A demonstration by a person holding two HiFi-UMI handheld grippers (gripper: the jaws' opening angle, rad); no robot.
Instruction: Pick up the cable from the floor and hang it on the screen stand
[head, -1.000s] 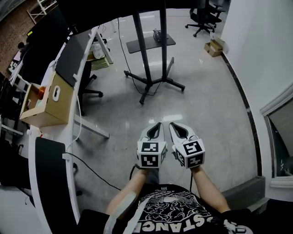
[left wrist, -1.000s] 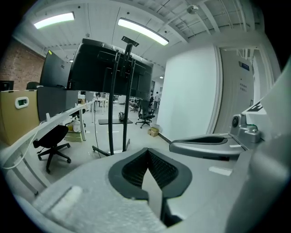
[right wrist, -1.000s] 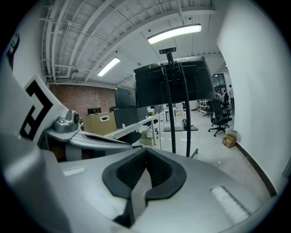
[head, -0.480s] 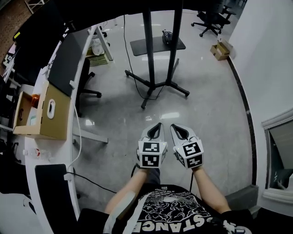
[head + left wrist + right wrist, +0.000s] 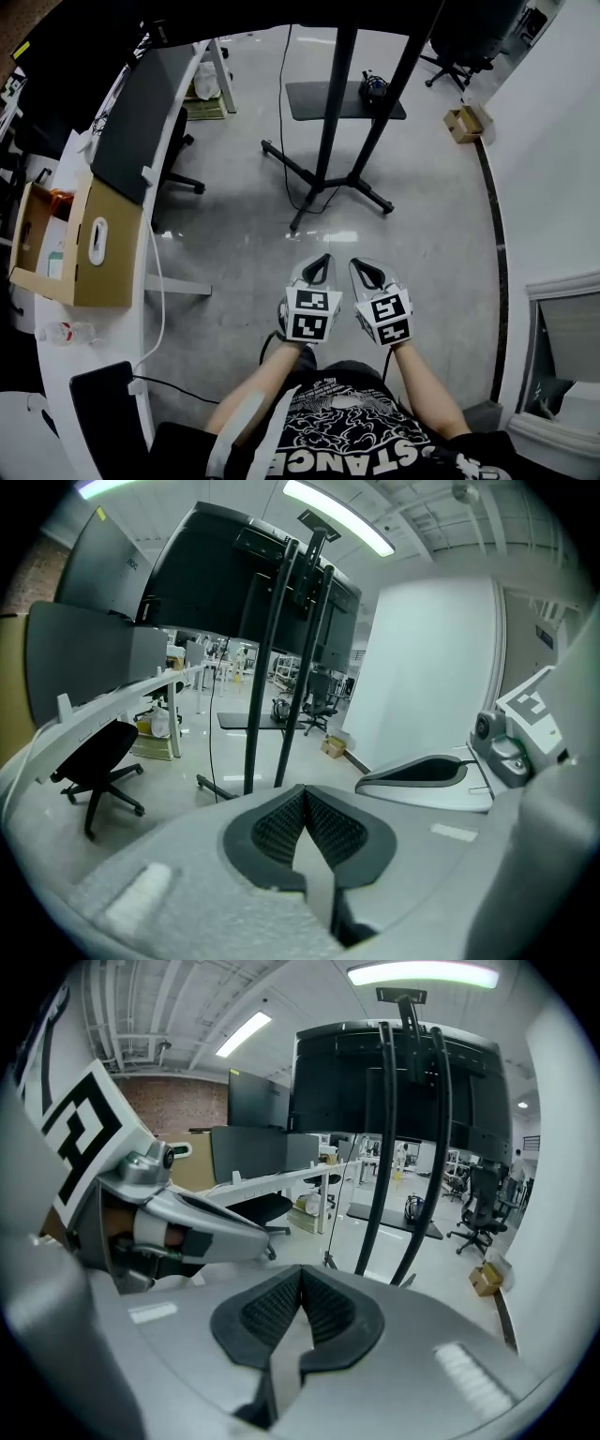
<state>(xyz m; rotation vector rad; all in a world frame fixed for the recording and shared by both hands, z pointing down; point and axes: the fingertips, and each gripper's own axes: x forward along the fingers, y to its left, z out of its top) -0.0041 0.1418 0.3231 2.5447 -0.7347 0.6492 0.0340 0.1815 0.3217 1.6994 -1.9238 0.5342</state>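
Closer now: since the earlier frame I have walked forward, so the screen stand [image 5: 333, 112] looms larger and sits nearer the middle of the head view, while the cardboard box [image 5: 103, 253] on the left desk [image 5: 142, 281] has slid down toward me. Both grippers have kept their place, side by side just ahead of my body.

The left gripper [image 5: 317, 264] has its jaws pressed together on nothing, and the right gripper [image 5: 364, 267] is the same. I judge I am carrying them closed and level because this is only the approach and there is nothing to grasp yet.

The cable [image 5: 280, 122] is a thin black line dropping beside the stand's left pole and trailing onto the floor [image 5: 422, 234] near the stand's near legs, well ahead of both grippers. A dark bundle [image 5: 373, 86] rests on the stand's far low shelf; I cannot tell what it is.
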